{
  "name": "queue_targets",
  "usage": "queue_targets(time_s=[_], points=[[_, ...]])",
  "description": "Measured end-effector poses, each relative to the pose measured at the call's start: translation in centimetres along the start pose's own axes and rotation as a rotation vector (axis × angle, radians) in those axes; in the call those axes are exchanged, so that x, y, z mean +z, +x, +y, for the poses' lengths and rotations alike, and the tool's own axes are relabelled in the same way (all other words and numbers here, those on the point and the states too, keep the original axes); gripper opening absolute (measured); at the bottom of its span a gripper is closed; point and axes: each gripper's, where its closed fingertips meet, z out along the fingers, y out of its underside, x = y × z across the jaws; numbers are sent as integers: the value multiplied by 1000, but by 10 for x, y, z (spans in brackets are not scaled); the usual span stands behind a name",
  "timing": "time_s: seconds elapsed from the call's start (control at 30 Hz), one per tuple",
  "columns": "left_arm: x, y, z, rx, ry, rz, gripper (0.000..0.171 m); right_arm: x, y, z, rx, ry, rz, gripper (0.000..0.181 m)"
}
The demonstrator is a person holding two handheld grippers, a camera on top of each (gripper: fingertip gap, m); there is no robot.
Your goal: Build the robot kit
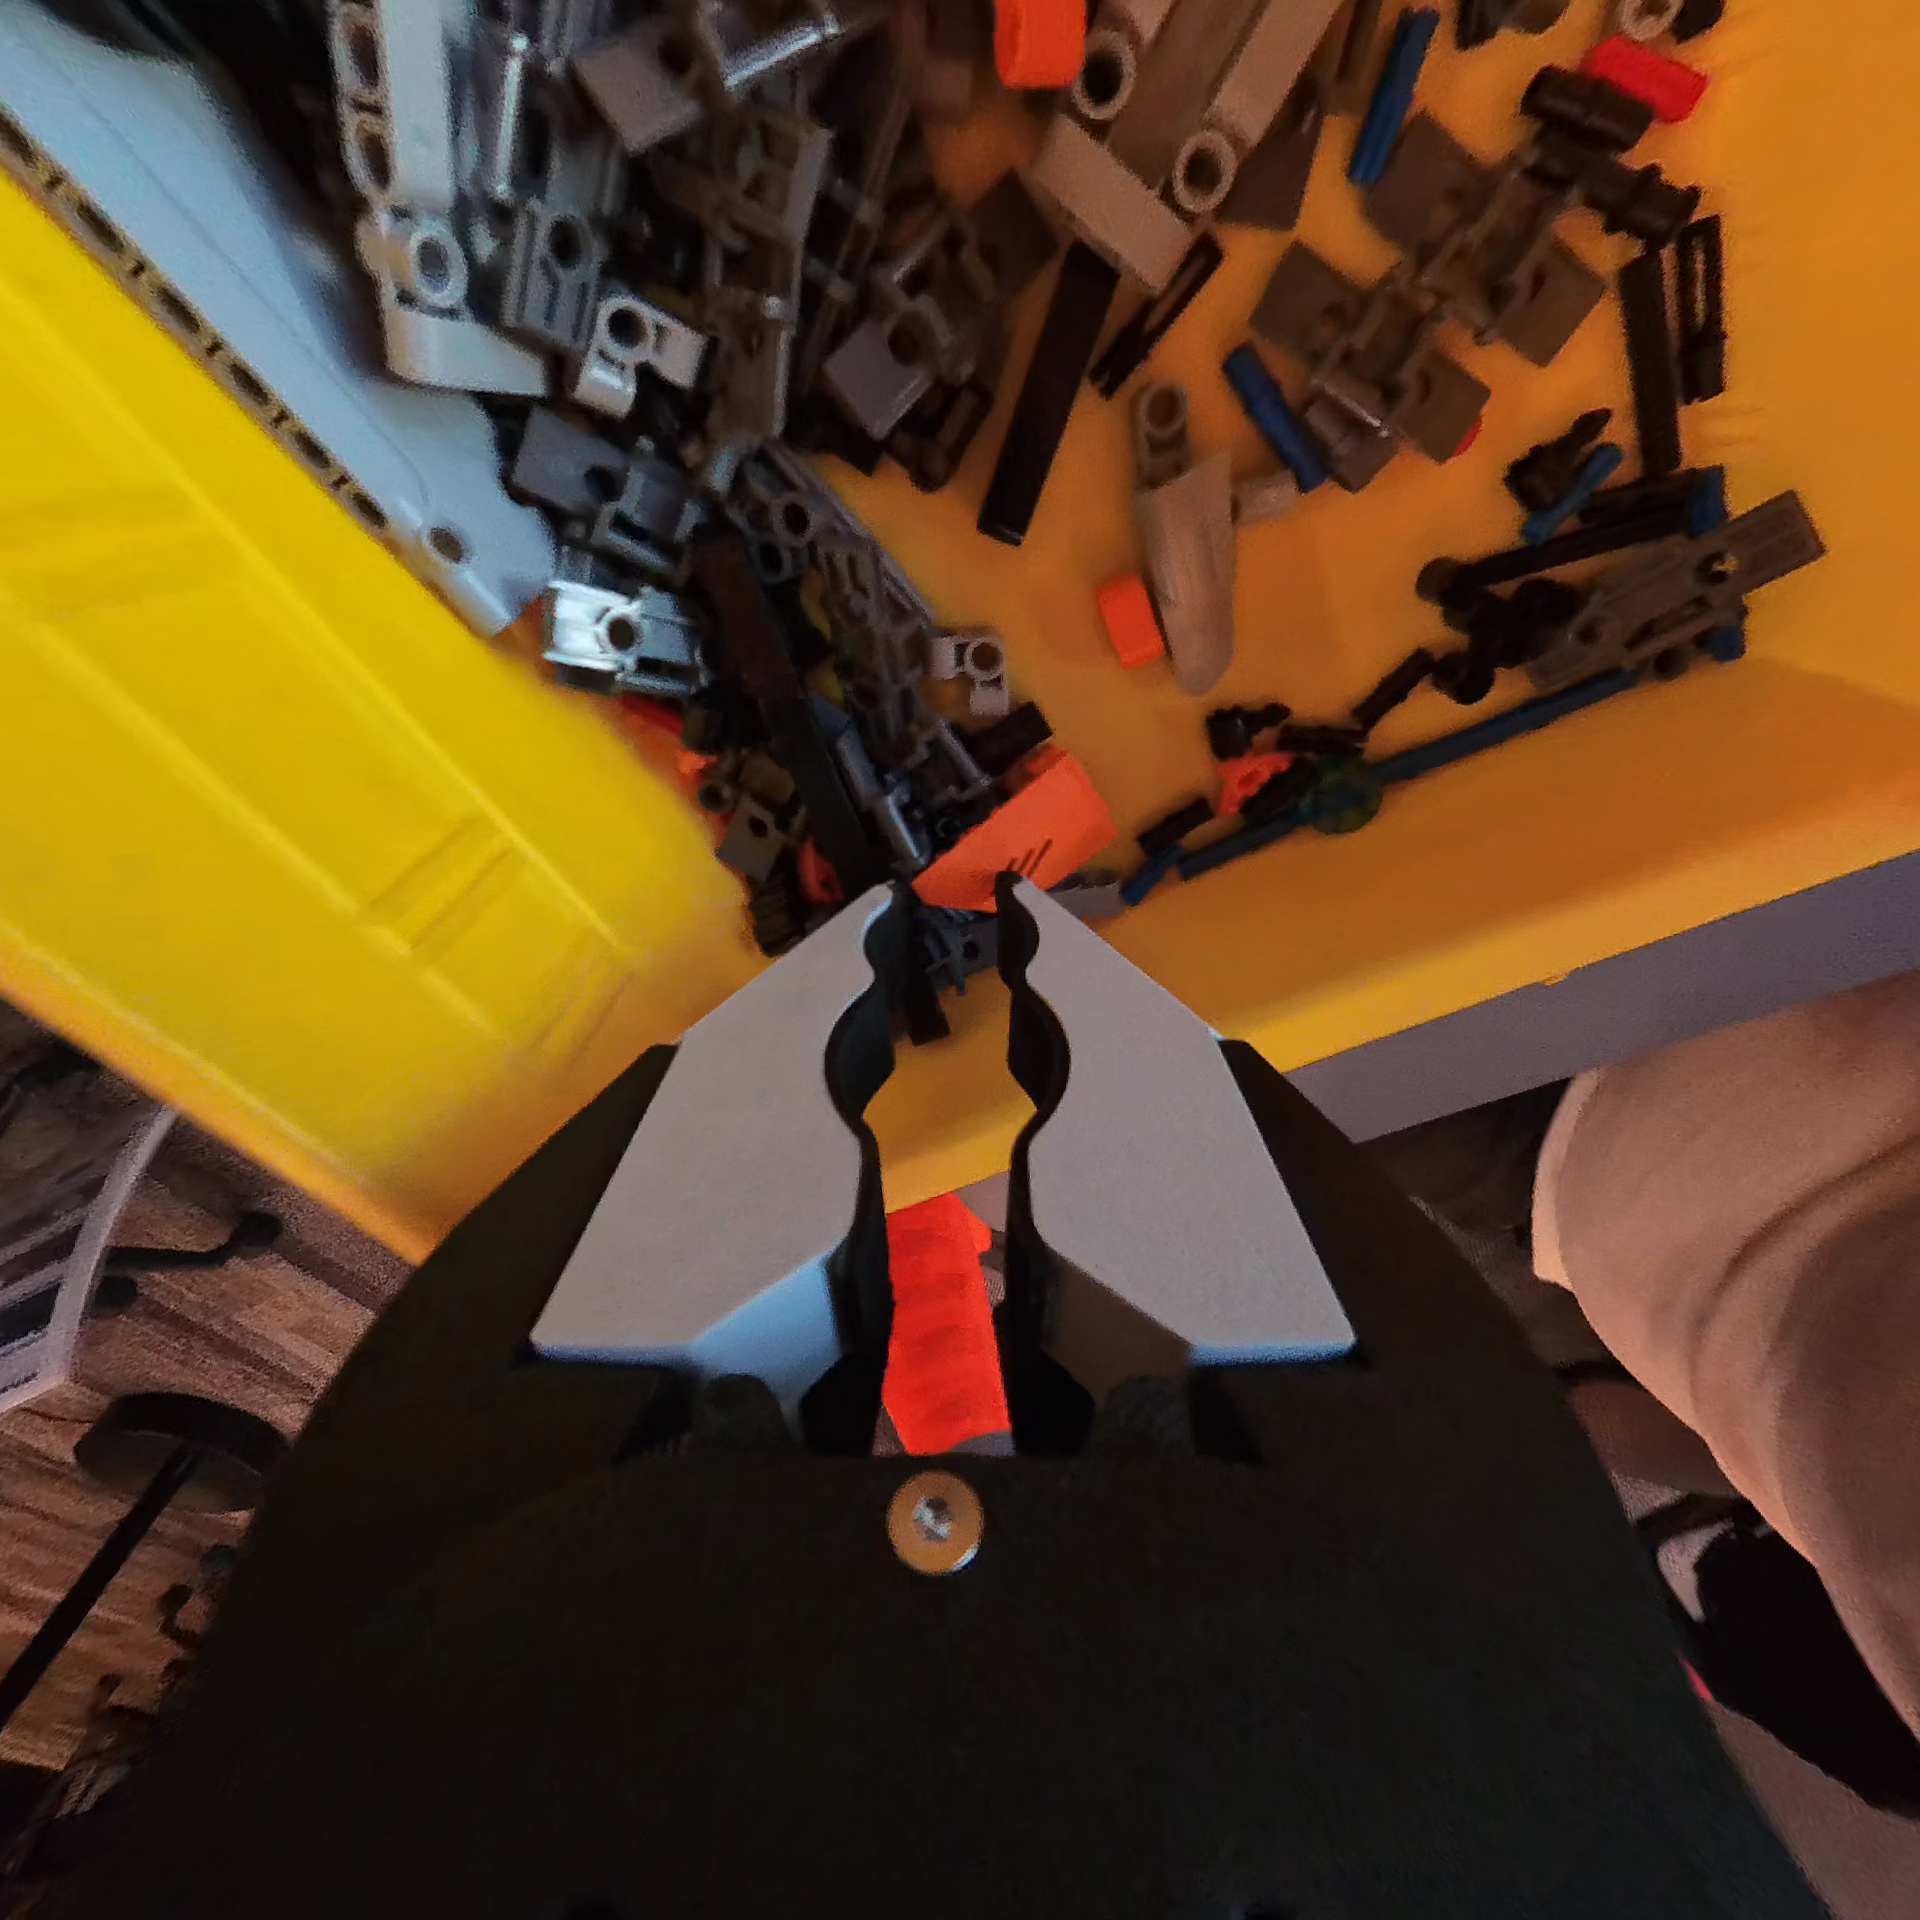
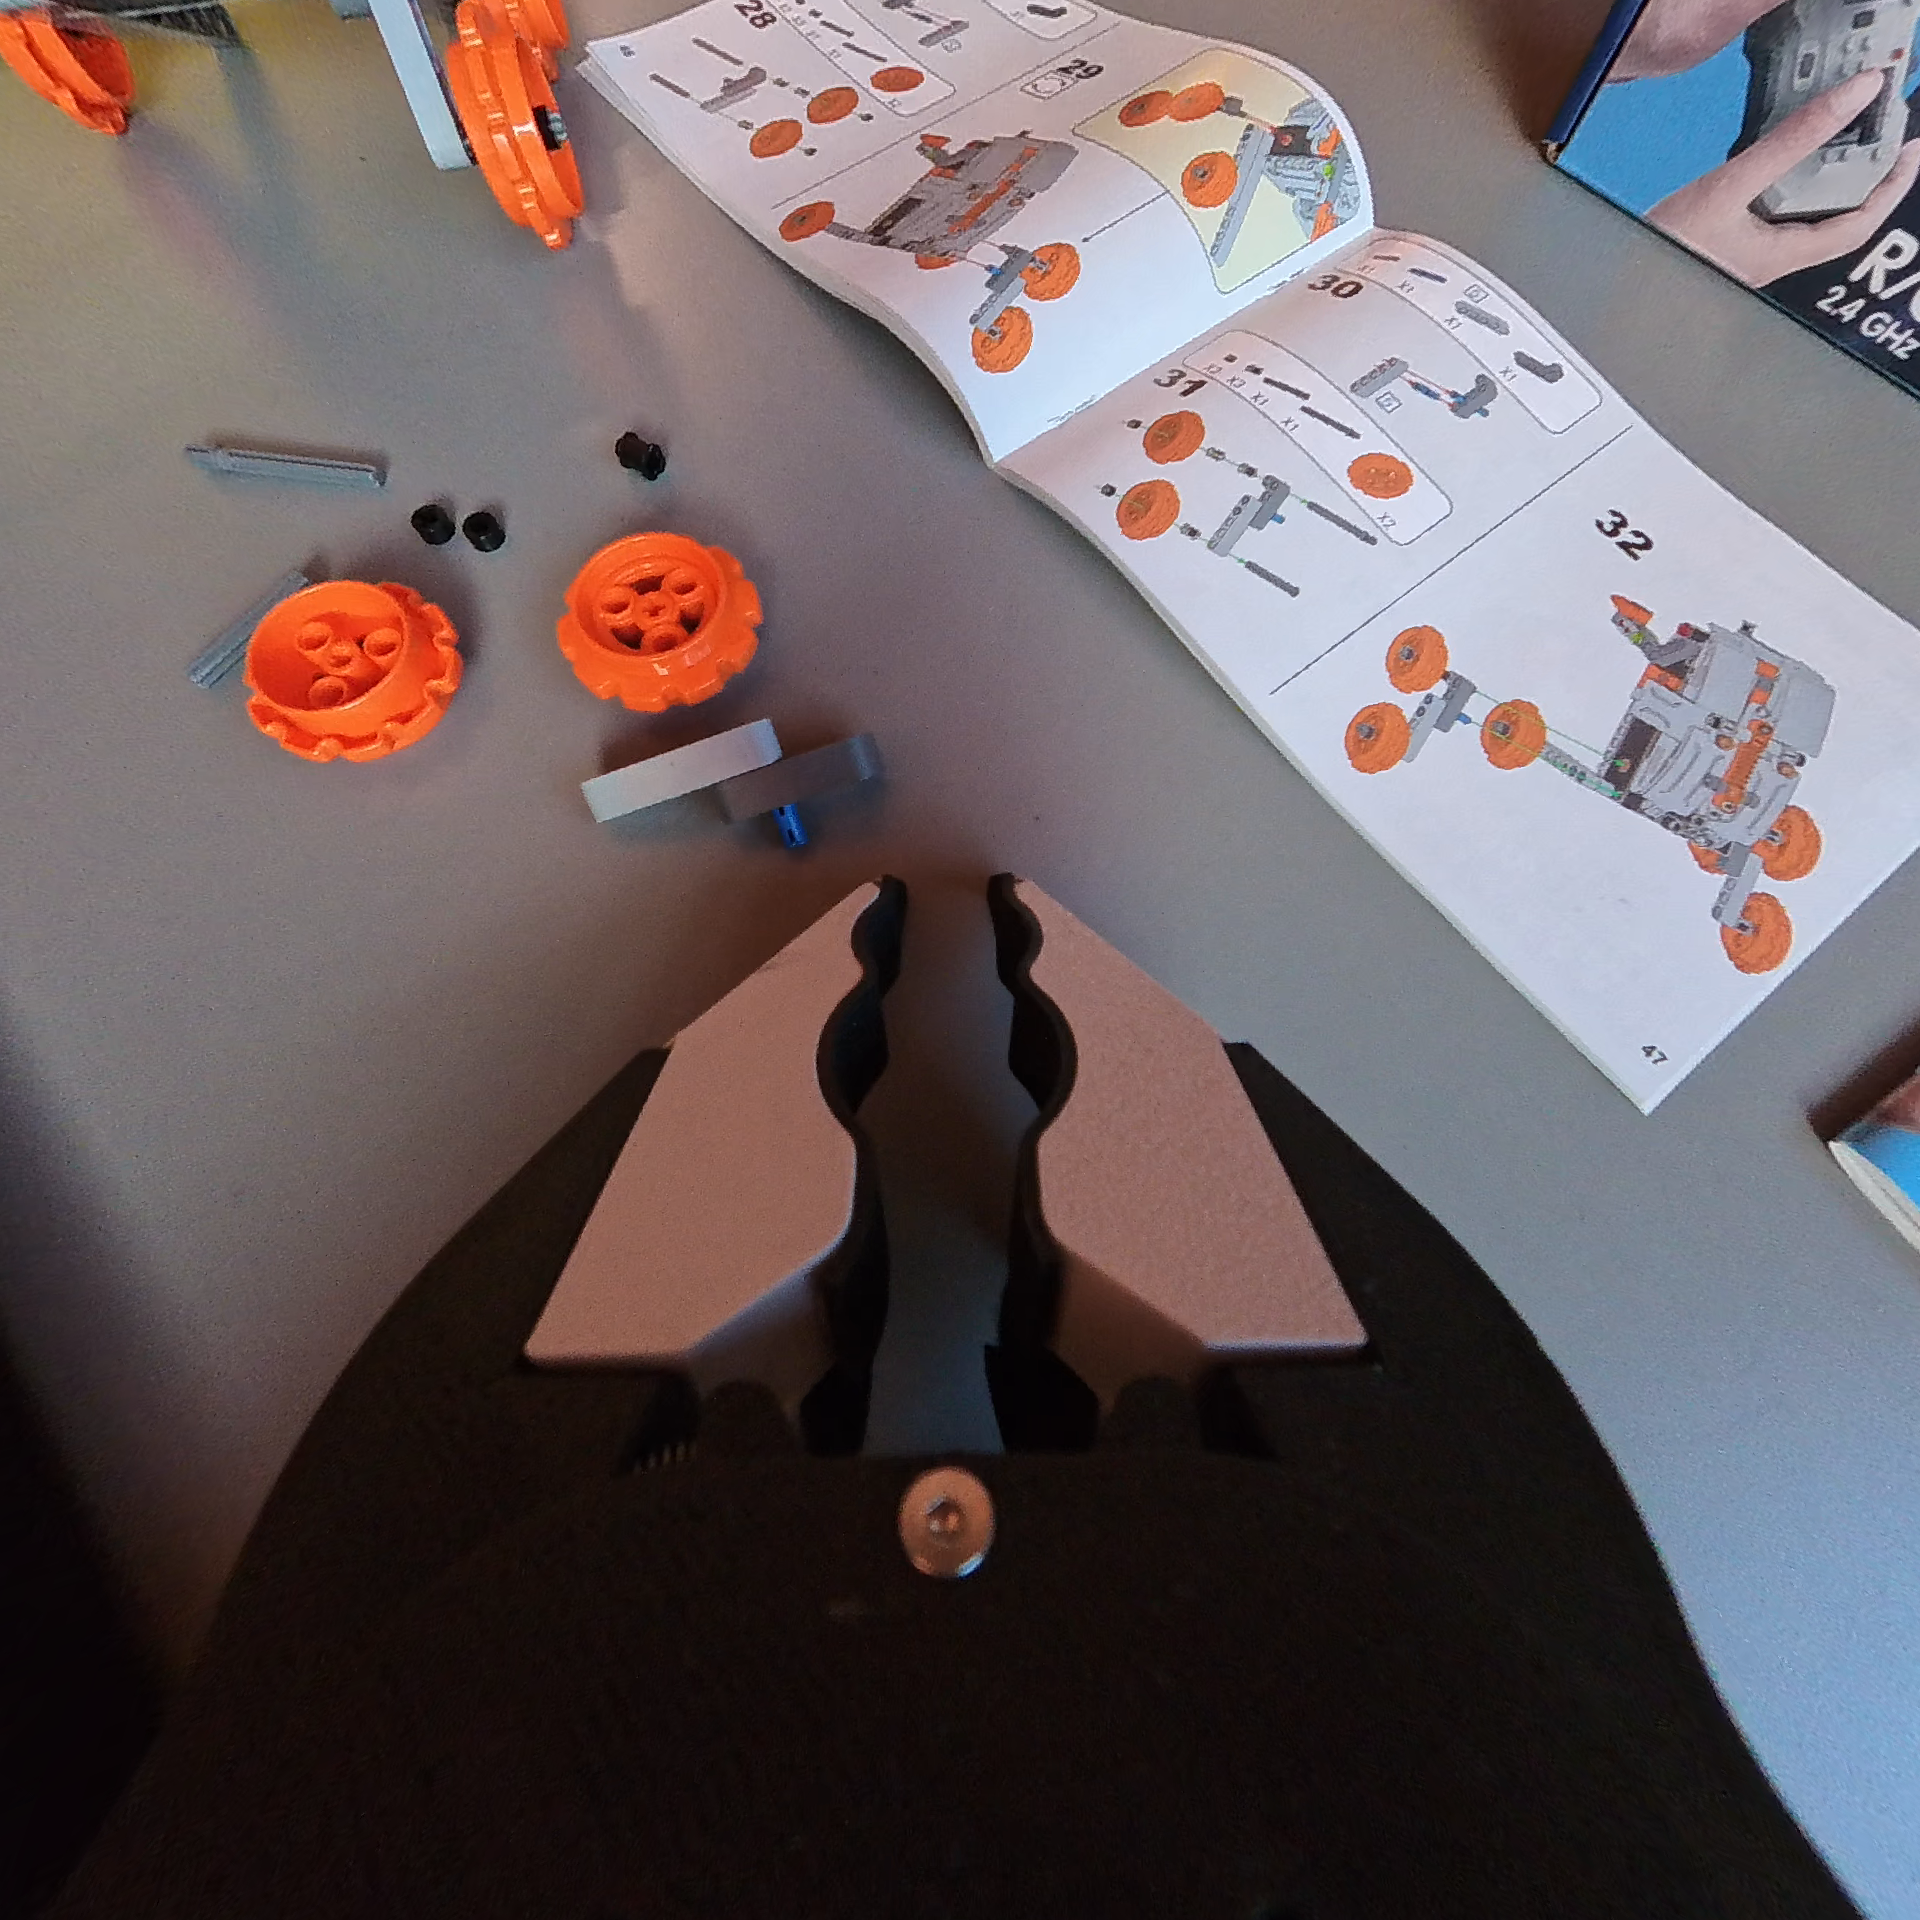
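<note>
Your left gripper (image 1: 948,904) hovers over the yellow tray (image 1: 1455,914), a small dark piece (image 1: 925,977) between narrowly parted jaws; whether it's gripped, I can't tell. Your right gripper (image 2: 945,899), parted and empty, sits just behind the grey beam assembly (image 2: 727,779).

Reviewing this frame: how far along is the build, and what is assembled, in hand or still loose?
Done: a partial assembly with orange wheels stands far off, and a joined grey beam pair lies nearer. In hand: the right gripper is open and empty. The left gripper is over the parts pile in the yellow tray, with a small dark piece between its tips, grip unclear. Left: two loose wheels, an axle and black bushes.
</note>
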Motion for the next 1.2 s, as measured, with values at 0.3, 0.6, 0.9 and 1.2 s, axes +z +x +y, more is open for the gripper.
queue_targets(time_s=[0.3,0.6,0.9,1.2], points=[[5,21,-43,131,63,44,10,1,1,-1,28,2,-17,17],[-14,-23,-17,48,-12,-104,28,1,2,-2,26,2,-20,17],[12,-17,-17,177,-112,-191,33,2,2,-2,27,3,-23,17],[-8,-3,-76,189,162,-80,15,2,2,-2,21,2,-21,18]])
